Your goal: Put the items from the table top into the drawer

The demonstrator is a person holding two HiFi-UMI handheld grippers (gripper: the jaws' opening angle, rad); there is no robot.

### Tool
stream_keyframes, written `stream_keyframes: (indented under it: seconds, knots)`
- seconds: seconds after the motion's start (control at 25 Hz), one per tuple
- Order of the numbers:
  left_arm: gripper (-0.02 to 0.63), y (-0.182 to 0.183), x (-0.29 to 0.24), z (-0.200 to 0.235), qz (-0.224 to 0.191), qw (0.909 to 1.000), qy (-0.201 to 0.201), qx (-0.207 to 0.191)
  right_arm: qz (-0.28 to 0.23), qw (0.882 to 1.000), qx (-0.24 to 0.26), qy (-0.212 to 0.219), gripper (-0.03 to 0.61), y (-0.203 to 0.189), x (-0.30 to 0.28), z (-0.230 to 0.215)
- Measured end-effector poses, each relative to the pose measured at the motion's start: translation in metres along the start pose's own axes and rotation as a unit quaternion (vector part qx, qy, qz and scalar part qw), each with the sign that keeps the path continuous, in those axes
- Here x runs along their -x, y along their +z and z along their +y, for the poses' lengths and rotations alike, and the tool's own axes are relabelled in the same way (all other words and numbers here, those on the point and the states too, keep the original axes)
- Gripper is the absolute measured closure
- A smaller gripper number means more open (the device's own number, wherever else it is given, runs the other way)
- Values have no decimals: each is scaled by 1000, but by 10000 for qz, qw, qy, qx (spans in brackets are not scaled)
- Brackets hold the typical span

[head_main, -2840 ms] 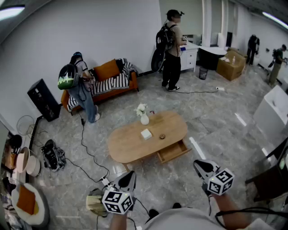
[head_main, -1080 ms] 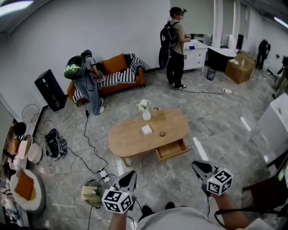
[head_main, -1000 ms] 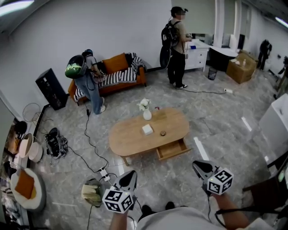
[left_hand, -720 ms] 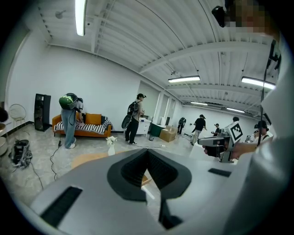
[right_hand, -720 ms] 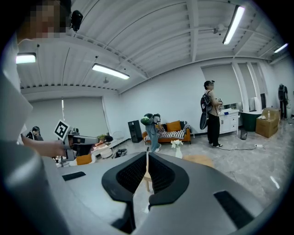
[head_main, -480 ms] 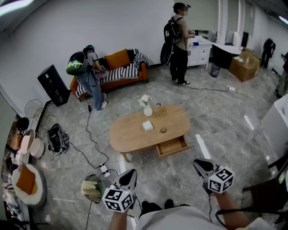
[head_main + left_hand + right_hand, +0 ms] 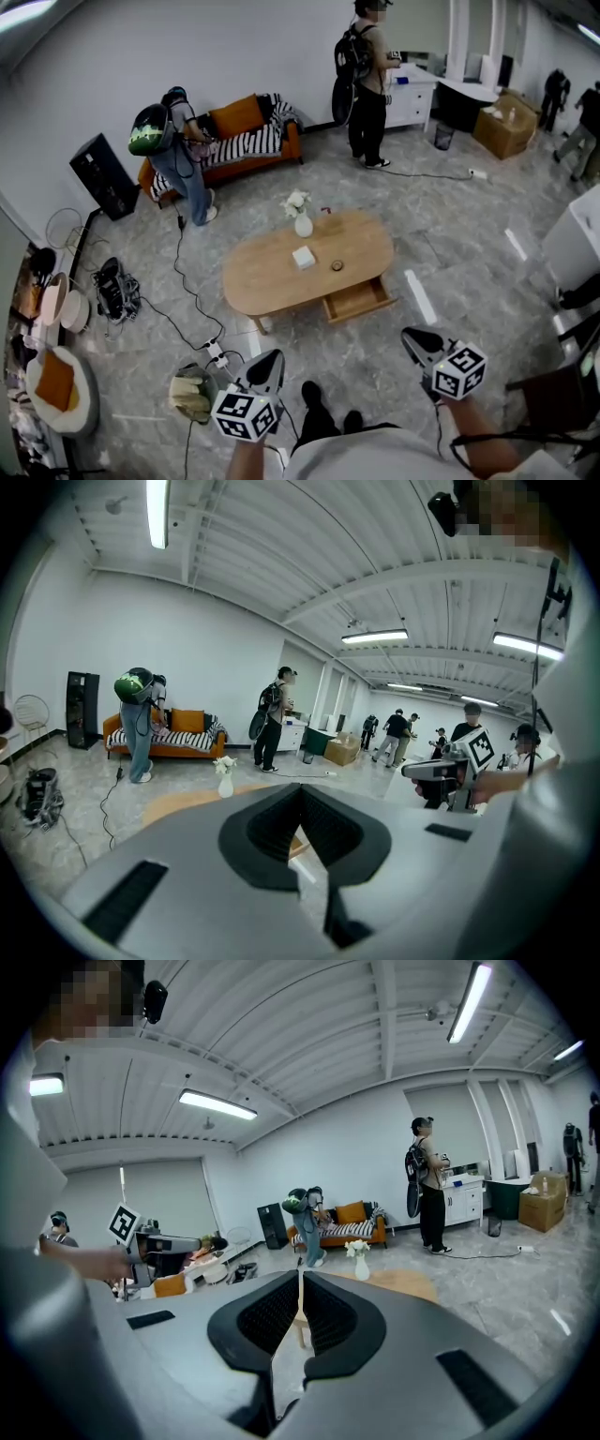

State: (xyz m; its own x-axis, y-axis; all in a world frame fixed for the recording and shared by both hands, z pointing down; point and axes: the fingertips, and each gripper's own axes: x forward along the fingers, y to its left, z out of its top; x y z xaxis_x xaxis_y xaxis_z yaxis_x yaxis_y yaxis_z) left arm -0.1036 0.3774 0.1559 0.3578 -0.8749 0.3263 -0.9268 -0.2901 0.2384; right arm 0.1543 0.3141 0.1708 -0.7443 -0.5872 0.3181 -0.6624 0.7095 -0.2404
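Left gripper [image 7: 271, 360]: jaws pressed together, nothing between them. Right gripper [image 7: 412, 337]: jaws also closed, empty. Both are held low near the person's body and point toward the table [image 7: 262, 286], which is well ahead, between their two lines.

Far left of the left gripper: black speaker [image 7: 97, 176] against the wall. Just left of it: bag [image 7: 192, 396] on the floor. Just ahead-left: power strip [image 7: 216, 354], with a cable [image 7: 178, 281] running off toward the sofa [image 7: 248, 150]. Only the strip lies on the floor between the grippers and the table.

On the table top:
- vase [image 7: 302, 223] at the far edge
- white box [image 7: 303, 257] near the middle
- small round item [image 7: 337, 266] right of the box

Drawer [image 7: 356, 300]: pulled open on the near side, closer to the right gripper. All three items lie on the top, outside it.

Surface and room: oval wooden table, grey marbled floor, white walls. One person [image 7: 173, 155] bends at the sofa. Another [image 7: 361, 80] stands by a white cabinet [image 7: 412, 98], far ahead of the right gripper. Cardboard box [image 7: 506, 127] far right.
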Motion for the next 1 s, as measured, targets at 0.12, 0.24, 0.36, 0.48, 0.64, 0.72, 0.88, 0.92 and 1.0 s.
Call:
stream_keyframes:
  seconds: [0.12, 0.24, 0.36, 0.48, 0.64, 0.72, 0.88, 0.92, 1.0]
  knots:
    - [613, 4, -10, 7, 8, 10000, -96, -23, -12, 10000, -22, -96, 537, 4, -7, -5]
    - [613, 10, -21, 17, 24, 9998, -178, -68, -27, 9999, -16, -170, 537, 10, -18, -9]
    - [613, 15, -33, 29, 27, 9996, -253, -80, -41, 9997, -7, -226, 537, 14, -31, -12]
    - [613, 25, -44, 43, 55, 9994, -320, -85, -41, 9996, -15, -281, 537, 24, -48, -13]
    - [614, 34, -59, 64, 90, 9992, -392, -71, -25, 9994, -26, -352, 537, 32, -69, -15]
    - [614, 37, -66, 74, 119, 9990, -426, -79, -14, 9992, -37, -395, 537, 35, -80, -17]
    - [614, 42, -80, 93, 208, 9985, -500, -120, -17, 9987, -78, -505, 537, 40, -99, -23]
    - [614, 43, -82, 99, 226, 9983, -521, -121, -13, 9985, -84, -533, 537, 41, -104, -23]
    - [614, 45, -87, 111, 257, 9980, -568, -122, -8, 9983, -87, -582, 537, 44, -114, -22]
